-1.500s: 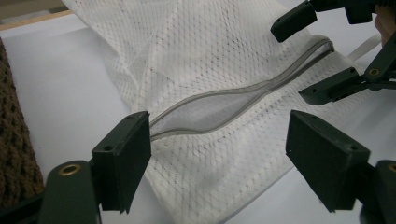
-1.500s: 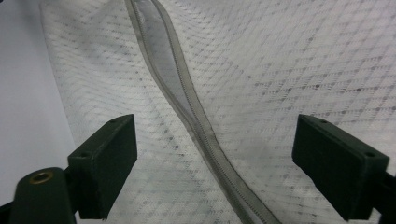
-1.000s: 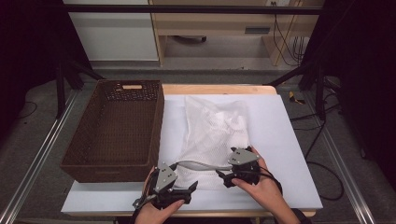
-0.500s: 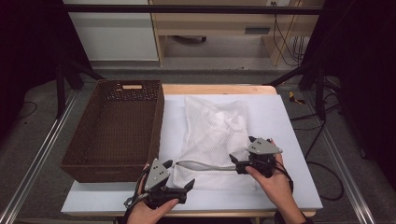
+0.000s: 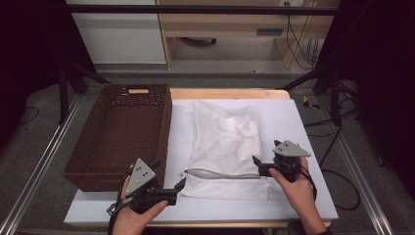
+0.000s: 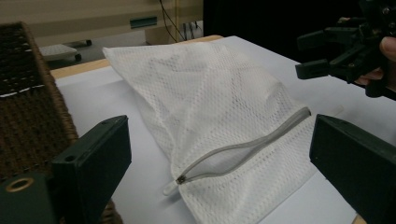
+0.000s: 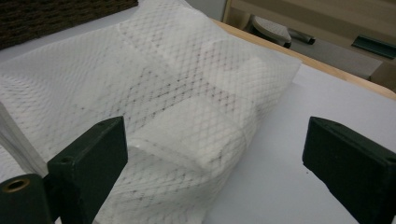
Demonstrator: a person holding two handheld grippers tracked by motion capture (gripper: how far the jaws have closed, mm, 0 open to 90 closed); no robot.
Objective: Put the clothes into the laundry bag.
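Dark woven basket [image 5: 122,132] on the white table [image 5: 303,127], wooden shelf unit [image 5: 230,29] beyond.

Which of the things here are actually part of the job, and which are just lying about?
Part of the job:
mesh laundry bag
its zipper
left claw
right claw

Lying about:
wicker basket
cables on the floor

The left gripper [image 5: 180,188] sits low near the table's front edge, left of centre, held in the left hand [image 5: 139,215], its 2 jaws spread wide. The right gripper [image 5: 256,165] hovers nearer the table's right edge, gripped by the right hand [image 5: 296,183], jaws likewise wide apart.
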